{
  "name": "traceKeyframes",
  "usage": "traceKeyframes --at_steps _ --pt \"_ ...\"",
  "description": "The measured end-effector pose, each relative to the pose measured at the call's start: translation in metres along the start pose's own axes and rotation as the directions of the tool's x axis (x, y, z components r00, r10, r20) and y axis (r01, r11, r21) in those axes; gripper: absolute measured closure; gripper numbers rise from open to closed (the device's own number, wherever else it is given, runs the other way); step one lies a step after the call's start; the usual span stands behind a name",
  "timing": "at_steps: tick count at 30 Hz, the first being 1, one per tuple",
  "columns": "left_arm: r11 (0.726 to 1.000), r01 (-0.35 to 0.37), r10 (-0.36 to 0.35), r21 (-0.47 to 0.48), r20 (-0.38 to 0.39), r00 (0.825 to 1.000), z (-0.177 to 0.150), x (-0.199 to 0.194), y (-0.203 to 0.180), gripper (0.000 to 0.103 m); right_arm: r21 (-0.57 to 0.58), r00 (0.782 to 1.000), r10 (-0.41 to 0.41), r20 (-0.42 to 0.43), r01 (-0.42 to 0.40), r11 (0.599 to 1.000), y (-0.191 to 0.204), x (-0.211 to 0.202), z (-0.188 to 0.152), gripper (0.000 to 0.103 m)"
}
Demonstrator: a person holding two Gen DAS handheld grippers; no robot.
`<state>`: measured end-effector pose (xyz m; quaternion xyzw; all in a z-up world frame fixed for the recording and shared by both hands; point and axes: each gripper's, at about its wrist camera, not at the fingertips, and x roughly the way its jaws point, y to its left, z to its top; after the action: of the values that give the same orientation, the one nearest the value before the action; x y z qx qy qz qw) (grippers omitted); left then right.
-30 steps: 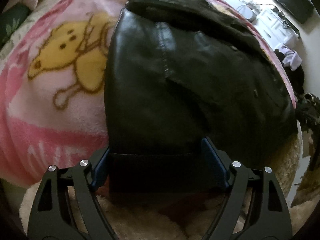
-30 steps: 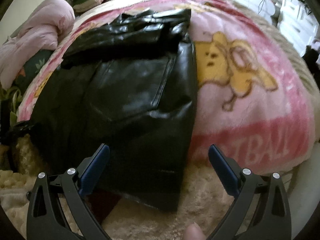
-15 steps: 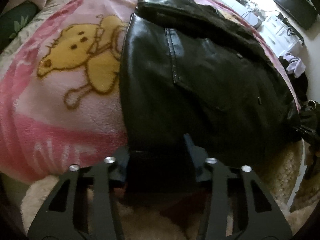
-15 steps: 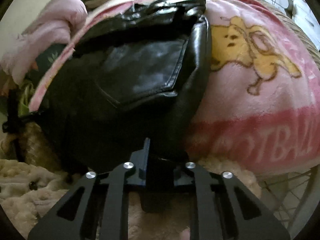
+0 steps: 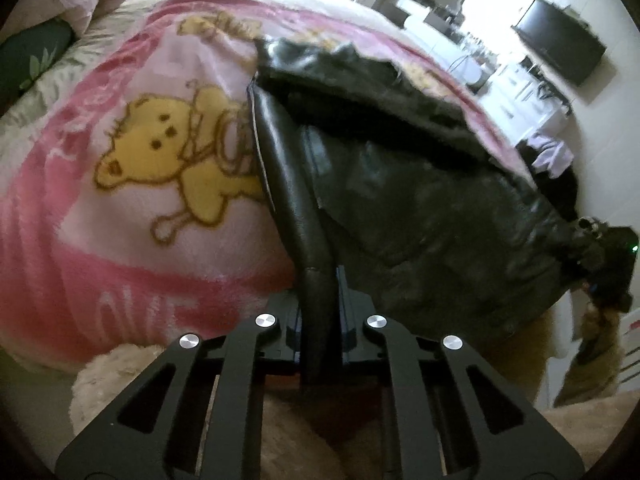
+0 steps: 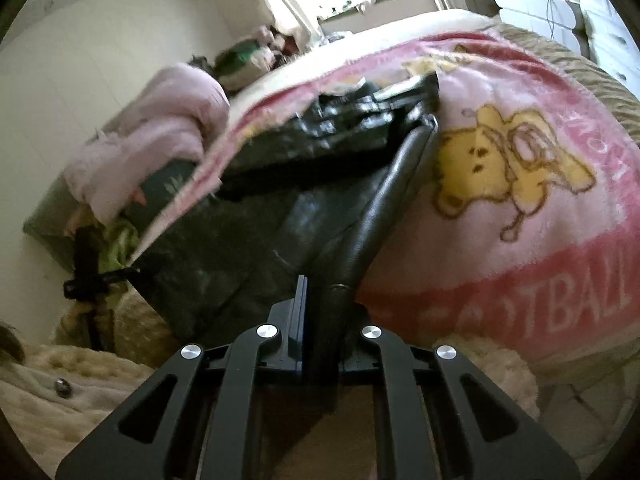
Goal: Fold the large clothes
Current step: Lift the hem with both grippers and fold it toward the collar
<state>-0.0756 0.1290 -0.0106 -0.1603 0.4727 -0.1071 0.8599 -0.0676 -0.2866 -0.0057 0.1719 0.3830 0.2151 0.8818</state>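
Jaws on your left gripper (image 5: 319, 312) are closing on the black leather jacket (image 5: 420, 200) hem, right gripper (image 6: 320, 320) clamped too; it's lying on the pink bear-print blanket (image 5: 120, 208), pale pink bedding (image 6: 160, 128) bunched alongside.

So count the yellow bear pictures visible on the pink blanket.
3. One large bear lies left of the jacket in the left wrist view, a partial one sits near the blanket's far edge, and another large bear right of the jacket. The jacket may hide more.
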Motion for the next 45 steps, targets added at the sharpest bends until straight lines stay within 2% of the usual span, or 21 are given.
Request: traceKeyframes --at_steps 5,12,19,24,29,36,45 --pt "0.996 0.087 -0.085 -0.034 0.076 0.994 0.029 -0.017 -0.003 0.097 0.043 0.993 0.061 0.101 -0.066 0.997 0.0 -0.019 0.021 0.094" --pt "0.994 0.112 -0.106 -0.02 0.19 0.976 0.072 -0.022 -0.009 0.097 0.156 0.964 0.106 0.243 -0.147 0.977 -0.014 -0.018 0.066 0.094" --pt "0.992 0.122 -0.112 -0.028 0.241 0.964 0.117 -0.015 -0.005 0.096 0.19 0.947 0.09 0.31 -0.154 0.97 -0.022 -0.004 0.108 0.094" --pt "0.99 0.127 -0.106 -0.062 0.266 0.958 0.146 -0.003 -0.003 0.095 0.224 0.947 0.06 0.316 -0.136 0.965 -0.027 0.011 0.14 0.094" --pt "0.977 0.165 -0.121 -0.135 0.288 0.95 0.17 0.017 0.009 0.092 0.268 0.949 0.037 0.312 -0.125 0.955 -0.034 0.031 0.168 0.094" --pt "0.977 0.149 -0.101 -0.155 0.282 0.954 0.198 0.038 0.014 0.091 0.272 0.958 -0.018 0.285 -0.063 0.96 -0.042 0.058 0.199 0.093" --pt "0.976 0.141 -0.096 -0.167 0.255 0.962 0.222 0.069 0.025 0.091 0.294 0.966 -0.075 0.248 -0.001 0.956 -0.057 0.093 0.218 0.091"
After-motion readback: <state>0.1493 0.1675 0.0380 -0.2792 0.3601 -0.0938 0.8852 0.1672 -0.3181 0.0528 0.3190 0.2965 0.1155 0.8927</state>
